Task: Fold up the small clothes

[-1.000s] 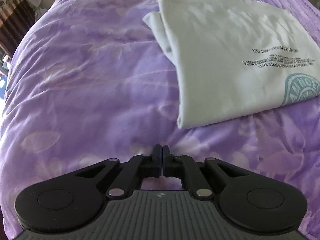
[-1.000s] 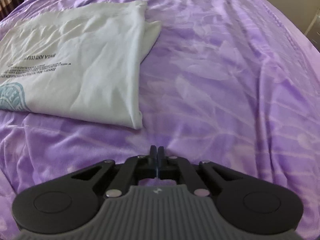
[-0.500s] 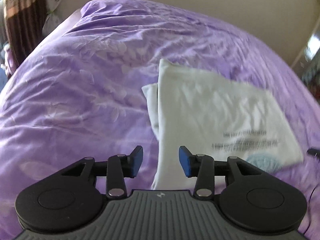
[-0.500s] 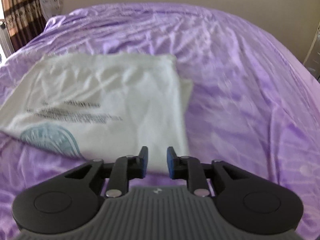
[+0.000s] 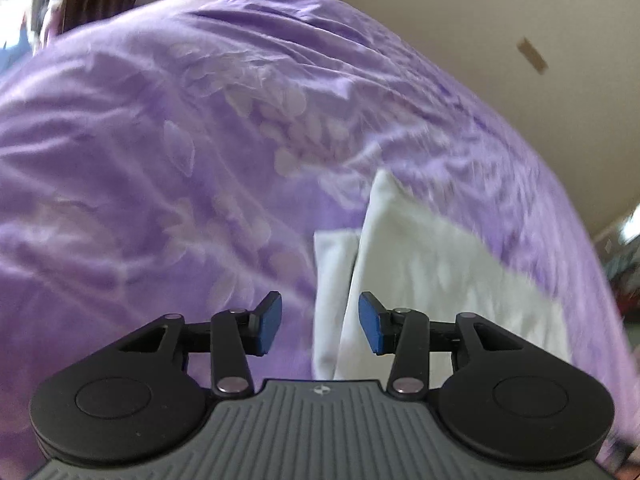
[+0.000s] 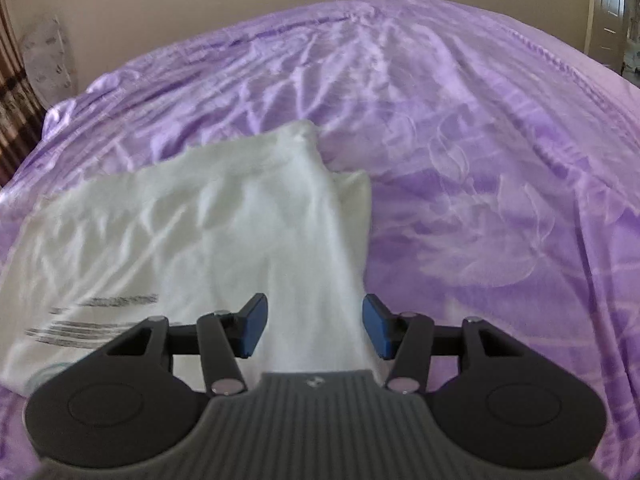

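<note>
Two grippers are in your hands, and both stand with their blue pads parted and nothing pinched between them. Your left gripper (image 5: 319, 328) hangs above the left edge of the folded white shirt (image 5: 432, 264) — its left pad (image 5: 267, 322) sits over bare purple cloth, its right pad (image 5: 370, 328) over the white fabric, and neither presses on the garment. A small flap of the shirt, perhaps a sleeve, sticks out beside the main fold and shows in the gap between the pads. This gripper's jaws had already parted half a second ago and have held about the same width since.

Your right gripper (image 6: 315, 326) has just been opening its jaws, which now stand wide. The right-hand edge of the shirt (image 6: 192, 240) runs up through the gap, but the pads stay clear of it; one pad (image 6: 252, 328) lies over the white cloth, the other (image 6: 378, 332) right at the line where shirt meets bed.

You have the shirt lying flat on the purple bedspread (image 6: 480, 140), a satin-looking cover with a pale leaf pattern and many creases. Dark printed lines of text (image 6: 96, 320) show on the shirt's near left part in the right wrist view, too blurred to read, with a hint of a teal print below them. Both views are smeared by motion. Beyond the bed you can make out a beige wall (image 6: 200, 8) and a striped brown curtain (image 6: 12, 120) at the left edge.
</note>
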Tool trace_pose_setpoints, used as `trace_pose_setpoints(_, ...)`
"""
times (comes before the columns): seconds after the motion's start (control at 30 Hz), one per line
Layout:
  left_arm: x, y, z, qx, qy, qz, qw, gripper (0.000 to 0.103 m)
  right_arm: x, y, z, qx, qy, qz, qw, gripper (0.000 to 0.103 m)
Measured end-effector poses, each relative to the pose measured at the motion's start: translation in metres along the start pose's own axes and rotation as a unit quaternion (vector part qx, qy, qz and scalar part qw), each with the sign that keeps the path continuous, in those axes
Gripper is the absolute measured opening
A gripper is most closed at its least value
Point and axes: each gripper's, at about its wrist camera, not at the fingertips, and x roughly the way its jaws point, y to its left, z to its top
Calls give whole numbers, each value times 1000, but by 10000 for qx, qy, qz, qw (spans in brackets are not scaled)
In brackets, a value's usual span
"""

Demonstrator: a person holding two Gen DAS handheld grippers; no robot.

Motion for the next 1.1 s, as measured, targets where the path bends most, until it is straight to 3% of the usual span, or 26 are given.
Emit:
trace_pose_setpoints(0.1, 21, 8, 15, -469, 20, -280, 9985, 50, 11, -1, -5, -124, 31, -82, 9999, 49)
trace_pose_setpoints(0.23, 55, 15, 27, -823, 193, -327, 9959, 50, 20, -2, -5, -254, 3, -168, 9995, 49)
trace_pose_setpoints(0.27, 62, 16, 27, -849, 251, -334, 9955, 43, 22, -3, -5, -249, 1, -161, 9996, 49)
trace_pose_setpoints(0.3, 67, 16, 28, -828, 292, -314, 9956, 15, 22, -3, -5, -247, 2, -156, 9996, 49)
trace_pose_setpoints(0.33, 70, 14, 30, -694, 287, -297, 9967, 3, 23, -3, -5, -261, 9, -157, 9995, 49)
trace_pose_setpoints(0.43, 63, -4, 35, 225, 103, -225, 9994, 4, 26, -3, -5, -335, 38, -163, 9993, 49)
trace_pose_setpoints(0.53, 63, -22, 35, 1311, 113, 167, 9912, 4, 29, -3, -6, -407, 43, -204, 9990, 49)
trace_pose_setpoints(0.57, 65, -24, 35, 1460, 149, 245, 9889, 5, 30, -4, -6, -397, 51, -198, 9990, 50)
trace_pose_setpoints(0.63, 65, -22, 37, 1402, 64, 472, 9890, 4, 32, -5, -6, -348, 60, -187, 9992, 50)
trace_pose_setpoints(0.7, 60, -15, 44, 1132, -344, 1284, 9846, 3, 31, -7, -5, -297, 62, -173, 9994, 50)
trace_pose_setpoints(0.73, 58, -11, 49, 997, -367, 1450, 9837, 3, 30, -7, -5, -287, 69, -171, 9994, 50)
trace_pose_setpoints(0.8, 50, -7, 51, 952, -276, 1279, 9868, 5, 28, -9, -2, -236, 80, -121, 9996, 50)
trace_pose_setpoints(0.9, 37, -19, 44, 1319, -265, 1250, 9830, 6, 22, -15, 9, -82, -20, 26, 10000, 50)
trace_pose_setpoints(1.0, 25, -36, 34, 1526, -288, 1050, 9823, 14, 22, -30, 25, 403, -79, 324, 9986, 52)
trace_pose_setpoints(1.1, 20, -55, 26, 1626, -327, 1083, 9802, 15, 28, -47, 40, 940, -167, 571, 9938, 57)
